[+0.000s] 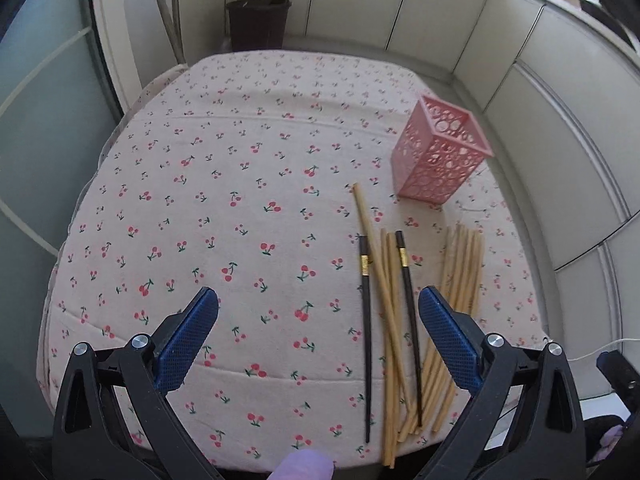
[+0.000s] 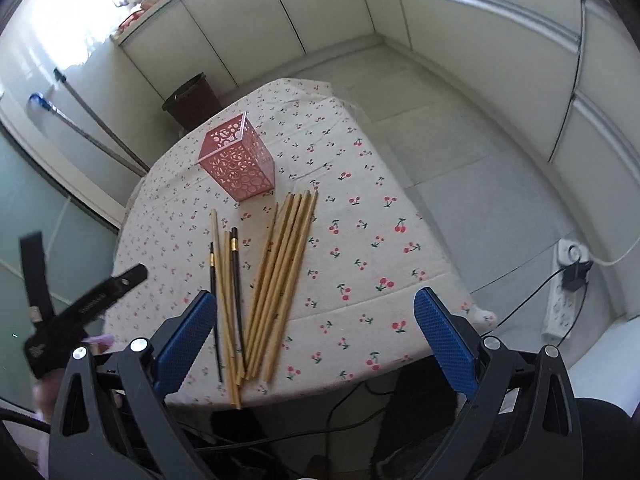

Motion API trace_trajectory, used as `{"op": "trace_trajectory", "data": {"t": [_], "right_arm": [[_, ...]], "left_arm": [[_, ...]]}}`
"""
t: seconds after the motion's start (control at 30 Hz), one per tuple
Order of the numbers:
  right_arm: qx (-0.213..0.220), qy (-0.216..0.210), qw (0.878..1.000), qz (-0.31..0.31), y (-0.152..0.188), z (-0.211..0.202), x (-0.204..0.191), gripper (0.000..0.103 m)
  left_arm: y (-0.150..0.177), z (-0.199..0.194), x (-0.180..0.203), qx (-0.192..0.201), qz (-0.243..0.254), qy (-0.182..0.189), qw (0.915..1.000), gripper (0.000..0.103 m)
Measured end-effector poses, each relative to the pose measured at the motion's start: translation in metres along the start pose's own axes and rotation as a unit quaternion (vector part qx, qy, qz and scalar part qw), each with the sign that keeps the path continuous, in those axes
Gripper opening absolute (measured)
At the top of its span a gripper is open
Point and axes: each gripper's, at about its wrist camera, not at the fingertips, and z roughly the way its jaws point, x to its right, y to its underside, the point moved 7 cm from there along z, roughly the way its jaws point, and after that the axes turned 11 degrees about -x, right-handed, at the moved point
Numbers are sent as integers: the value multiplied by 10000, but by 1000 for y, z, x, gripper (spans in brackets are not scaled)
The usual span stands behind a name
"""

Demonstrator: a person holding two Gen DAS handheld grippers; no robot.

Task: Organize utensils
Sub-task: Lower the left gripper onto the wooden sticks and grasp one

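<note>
Chopsticks lie scattered on the cherry-print cloth table (image 1: 240, 168), all on the near side of the pink perforated plastic holder (image 1: 438, 156). Slim pale bamboo chopsticks (image 2: 280, 276) form a tidy fan just in front of the holder, their tips pointing toward it. Beside that fan, farther from the holder's right face, a looser crossed cluster mixes more bamboo sticks with two glossy black chopsticks with gold bands (image 1: 366, 320), one on each side of the cluster. One long bamboo stick (image 1: 370, 232) slants out of the cluster toward the holder, stopping short of it. The holder is a square, upright basket with circular cut-outs in its walls, standing on the cloth with nothing visible inside.

The left gripper (image 1: 318, 336) hovers above the cloth well in front of the holder, its blue textured pads spread wide around nothing. The right gripper (image 2: 310, 338) hangs over the near table edge, jaws equally parted and empty. A dark round bin (image 1: 258, 22) sits on the floor beyond the holder.
</note>
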Motion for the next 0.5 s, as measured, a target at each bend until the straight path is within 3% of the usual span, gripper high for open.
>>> {"op": "trace_trajectory", "data": {"t": [0.07,0.2,0.3,0.37,0.5], "right_arm": [[-247,-217,9994,129,-16,9,-1,96],[-436,-154,9988,145,-41,26,-1,96],[-661,-316,9968,329,-50,48,8,96],[-832,-382,9942,561,-49,60,19,96],[-1264,-870,9814,1155,-43,77,35,96]], "left_arm": [[-10,21,-4,-435,-48,-50,9990,96],[-23,54,-3,-1031,-14,-165,9945,96],[-33,74,-2,-1367,-372,270,9895,95],[-39,84,-5,-1494,-673,458,9854,89],[-61,98,5,-1360,-480,290,9891,67]]}}
